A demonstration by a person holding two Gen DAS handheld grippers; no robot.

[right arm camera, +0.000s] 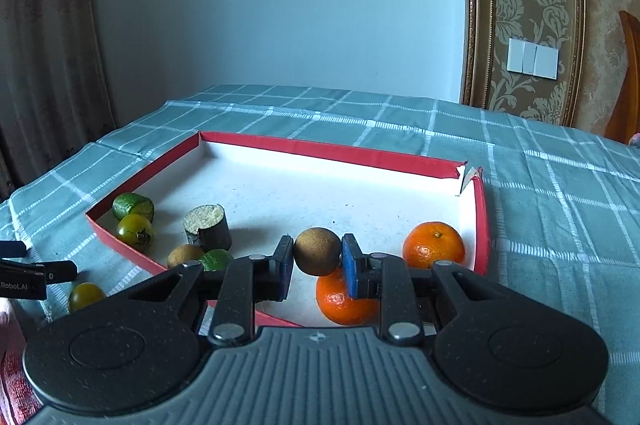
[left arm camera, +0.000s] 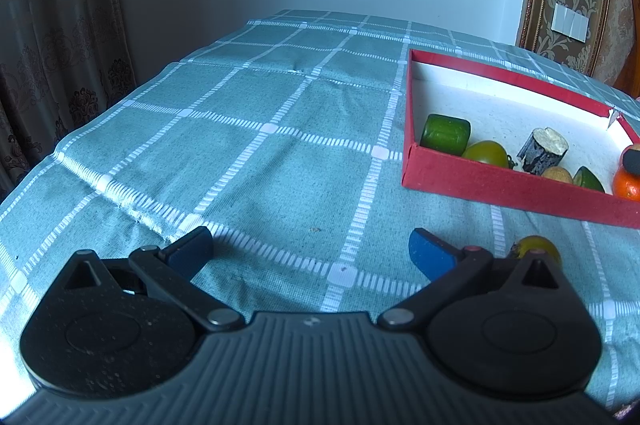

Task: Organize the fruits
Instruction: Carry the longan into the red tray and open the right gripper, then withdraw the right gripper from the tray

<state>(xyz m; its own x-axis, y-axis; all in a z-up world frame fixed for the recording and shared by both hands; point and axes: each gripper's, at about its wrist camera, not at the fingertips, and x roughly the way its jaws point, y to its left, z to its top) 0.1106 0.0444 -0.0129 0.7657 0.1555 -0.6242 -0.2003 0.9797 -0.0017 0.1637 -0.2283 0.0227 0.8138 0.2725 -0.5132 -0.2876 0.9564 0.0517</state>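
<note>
Right gripper clamps a brown round fruit above the red tray; left gripper spread wide over bare worktop.

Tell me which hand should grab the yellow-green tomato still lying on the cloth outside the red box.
Left. The left tool is open and empty, with that tomato just beside its right finger. The right tool is shut on a brown round fruit above the red box.

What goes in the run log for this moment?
right gripper: shut on brown round fruit, over red tray | left gripper: open, nothing between | yellow-green tomato: on tablecloth, outside tray
</note>
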